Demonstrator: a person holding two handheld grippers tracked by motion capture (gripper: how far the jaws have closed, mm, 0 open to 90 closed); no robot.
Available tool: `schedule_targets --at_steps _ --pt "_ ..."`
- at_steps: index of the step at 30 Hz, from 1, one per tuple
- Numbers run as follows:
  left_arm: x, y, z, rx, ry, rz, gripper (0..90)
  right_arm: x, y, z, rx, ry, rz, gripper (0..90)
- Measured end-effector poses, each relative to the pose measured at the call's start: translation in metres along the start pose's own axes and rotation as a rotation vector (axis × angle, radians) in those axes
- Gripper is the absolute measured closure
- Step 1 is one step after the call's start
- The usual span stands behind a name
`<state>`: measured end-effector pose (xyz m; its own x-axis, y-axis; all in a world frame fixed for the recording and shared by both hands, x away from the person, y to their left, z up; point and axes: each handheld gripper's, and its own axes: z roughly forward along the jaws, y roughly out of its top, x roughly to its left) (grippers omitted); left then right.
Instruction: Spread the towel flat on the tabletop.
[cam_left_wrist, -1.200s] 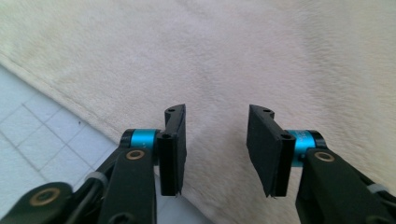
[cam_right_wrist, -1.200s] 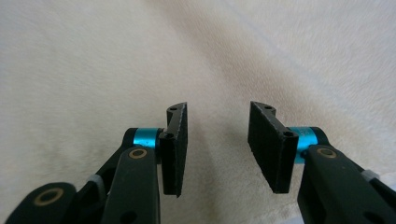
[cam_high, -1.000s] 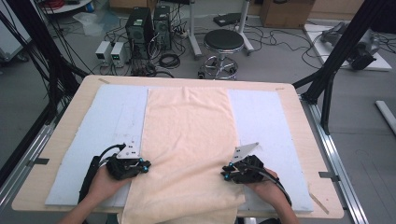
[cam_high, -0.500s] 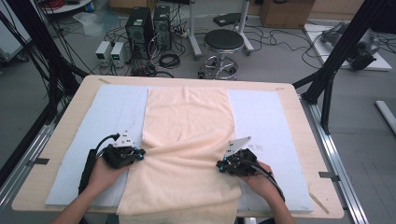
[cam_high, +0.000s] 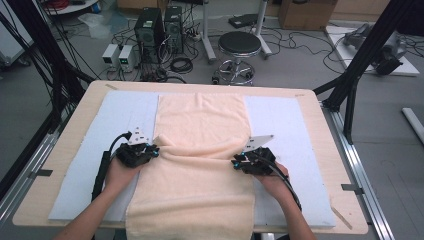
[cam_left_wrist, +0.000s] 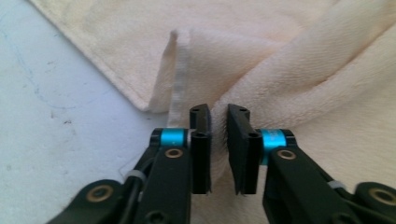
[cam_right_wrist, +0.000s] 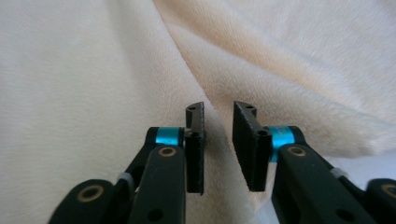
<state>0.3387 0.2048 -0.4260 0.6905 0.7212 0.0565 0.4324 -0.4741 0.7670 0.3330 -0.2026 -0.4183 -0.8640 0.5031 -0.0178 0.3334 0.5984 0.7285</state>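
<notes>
No text, label, brand, number or sign could be read on anything in these views.

Both hands are carrying the towel's (cam_high: 200, 150) near edge up the tabletop, away from the person. The left claw (cam_high: 156, 149) and right claw (cam_high: 234, 162) are now sitting farther from the near edge than a second ago. The fold across the towel is moving with them. Both claws' jaws have just been opening, with towel between them.
</notes>
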Motion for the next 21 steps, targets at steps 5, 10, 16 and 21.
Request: schedule_targets --at_steps 5,10,16,21 --pt "-0.021 -0.007 -0.034 -0.044 -0.077 0.067 63.4 0.02 -0.001 -0.026 -0.035 0.066 -0.044 65.7" --pt "-0.049 -0.025 -0.062 -0.076 -0.191 0.111 61.3 0.05 -0.007 -0.041 -0.029 0.158 -0.126 60.9" --pt "-0.074 -0.038 -0.073 -0.054 -0.348 0.158 58.7 0.069 -0.019 -0.03 0.034 0.237 -0.171 59.2" --pt "-0.089 -0.047 -0.062 0.079 -0.456 0.247 69.1 0.072 -0.026 -0.011 0.119 0.252 -0.191 77.1"
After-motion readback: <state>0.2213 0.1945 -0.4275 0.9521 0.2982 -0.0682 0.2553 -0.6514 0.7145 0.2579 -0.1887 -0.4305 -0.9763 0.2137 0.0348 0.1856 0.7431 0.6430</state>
